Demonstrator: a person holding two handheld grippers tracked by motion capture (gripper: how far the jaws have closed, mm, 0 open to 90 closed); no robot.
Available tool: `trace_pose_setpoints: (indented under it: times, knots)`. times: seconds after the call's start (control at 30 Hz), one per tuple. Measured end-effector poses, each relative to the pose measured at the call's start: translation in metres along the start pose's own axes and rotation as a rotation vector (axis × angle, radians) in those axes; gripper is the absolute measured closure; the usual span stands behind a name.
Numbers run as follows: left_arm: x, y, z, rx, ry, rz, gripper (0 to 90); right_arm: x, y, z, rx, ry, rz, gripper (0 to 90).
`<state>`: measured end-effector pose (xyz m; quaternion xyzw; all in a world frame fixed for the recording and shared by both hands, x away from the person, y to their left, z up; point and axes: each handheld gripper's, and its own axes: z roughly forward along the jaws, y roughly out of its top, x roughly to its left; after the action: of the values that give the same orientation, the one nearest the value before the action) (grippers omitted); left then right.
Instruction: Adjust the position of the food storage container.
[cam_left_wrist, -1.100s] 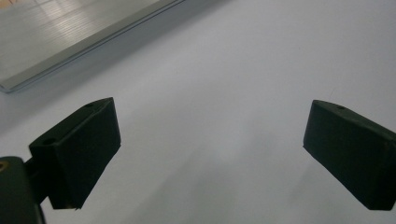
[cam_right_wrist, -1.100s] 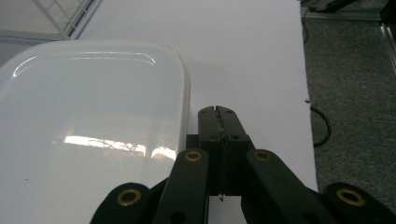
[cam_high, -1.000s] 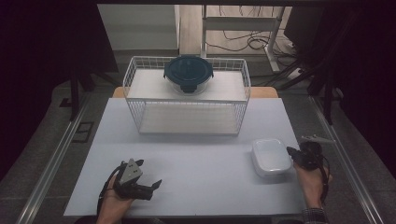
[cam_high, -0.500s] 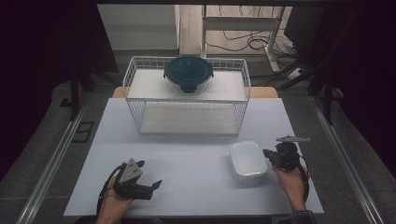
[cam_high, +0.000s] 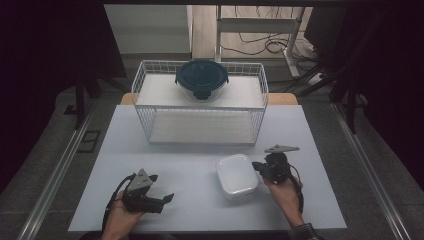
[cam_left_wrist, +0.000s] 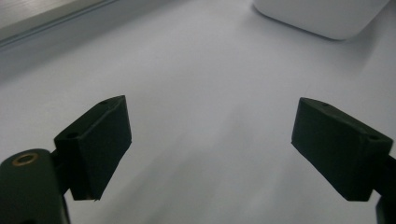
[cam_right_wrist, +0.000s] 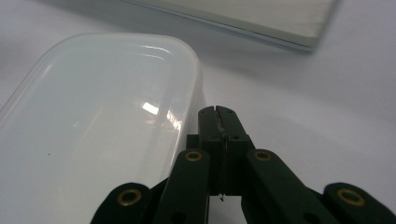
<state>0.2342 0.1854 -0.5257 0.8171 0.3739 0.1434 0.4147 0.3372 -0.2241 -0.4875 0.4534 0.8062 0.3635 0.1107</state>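
Right hand-held gripper (cam_high: 261, 167) sits at the right edge of the white lidded container (cam_high: 237, 176), jaws fully closed with nothing between them; in the right gripper view the closed tips (cam_right_wrist: 218, 122) rest right against the container's rim (cam_right_wrist: 93, 121), touching or as good as, can't tell which. Container lies flat on the white tabletop (cam_high: 195, 150), in front of the wire basket (cam_high: 200, 102) and a bit to its right end, well apart from it. Left hand-held gripper (cam_high: 167, 199) is down-left of the container, near the tabletop's front edge, jaws pointing toward the container. Its jaws stand wide apart but have just been closing slightly, nothing between them; the left gripper view shows bare tabletop (cam_left_wrist: 201, 116) between the two pads and the container's corner (cam_left_wrist: 322, 16) farther off. Round container with a dark blue lid (cam_high: 201, 79) sits in the wire basket on its upper shelf, at the back middle, far from the white container. Person's hand (cam_high: 286, 192) holds the right gripper from the container's right.
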Motion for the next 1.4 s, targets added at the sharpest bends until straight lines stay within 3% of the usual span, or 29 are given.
trace_pose_setpoints:
  times: [0.13, 0.2, 0.27, 0.37, 0.43, 0.5, 0.57, 0.63, 0.8, 0.83, 0.9, 0.97, 1.0, 1.03, 1.13, 1.2, 1.27, 1.4]
  knots:
    - [-0.002, 0.001, 0.001, 0.002, 0.002, 0.011, 7.8, 0.015, 0.004, 0.010, 0.005, 0.029, -0.029, 89.1]
    - [-0.002, 0.002, 0.000, -0.001, -0.002, 0.008, 6.8, 0.034, 0.009, 0.022, 0.016, 0.071, -0.060, 89.1]
    - [-0.001, 0.002, 0.000, 0.001, 0.000, 0.008, 6.2, 0.038, 0.010, 0.025, 0.020, 0.079, -0.069, 89.1]
    - [0.000, 0.002, -0.002, 0.007, 0.010, 0.009, 6.0, 0.059, 0.016, 0.039, 0.028, 0.118, -0.115, 89.1]
    - [0.001, 0.003, -0.003, 0.014, 0.018, 0.014, 11.5, 0.062, 0.018, 0.040, 0.025, 0.107, -0.136, 89.1]
    - [0.002, 0.004, -0.005, 0.033, 0.030, 0.045, 19.7, 0.061, 0.020, 0.031, -0.016, 0.086, -0.157, 89.0]
    - [0.004, 0.004, -0.005, 0.038, 0.023, 0.042, 23.5, 0.058, 0.019, 0.024, -0.032, 0.078, -0.162, 89.0]
    - [0.009, 0.009, -0.003, 0.020, -0.011, 0.023, 39.7, 0.052, 0.011, 0.003, -0.057, 0.092, -0.158, 89.1]
    - [0.021, 0.029, 0.016, -0.018, -0.063, -0.009, 69.3, 0.056, -0.012, -0.016, -0.050, 0.113, -0.176, 89.1]
    - [0.021, 0.029, 0.016, -0.018, -0.063, -0.009, 75.4, 0.056, -0.012, -0.016, -0.050, 0.113, -0.176, 89.1]
    - [0.025, 0.042, 0.035, 0.002, -0.055, 0.008, 83.9, 0.066, -0.027, -0.022, -0.028, 0.119, -0.190, 89.1]
    - [0.025, 0.045, 0.042, 0.009, -0.050, 0.024, 88.1, 0.072, -0.035, -0.022, -0.006, 0.132, -0.192, 89.1]
    - [0.027, 0.052, 0.054, 0.007, -0.067, 0.031, 89.3, 0.075, -0.038, -0.022, 0.007, 0.136, -0.193, 89.1]
    - [0.027, 0.052, 0.054, 0.007, -0.067, 0.031, 89.4, 0.075, -0.038, -0.022, 0.007, 0.136, -0.193, 89.1]
    - [0.021, 0.056, 0.072, 0.016, -0.108, 0.019, 89.4, 0.083, -0.044, -0.013, 0.044, 0.182, -0.190, 89.0]
    - [0.020, 0.057, 0.074, 0.027, -0.118, 0.037, 89.6, 0.084, -0.042, -0.008, 0.050, 0.187, -0.190, 89.1]
    - [0.013, 0.057, 0.072, 0.057, -0.095, 0.059, 89.6, 0.082, -0.039, -0.005, 0.049, 0.175, -0.199, 89.1]
    - [0.008, 0.055, 0.064, 0.064, -0.106, 0.047, 89.6, 0.078, -0.031, 0.001, 0.041, 0.168, -0.188, 89.1]
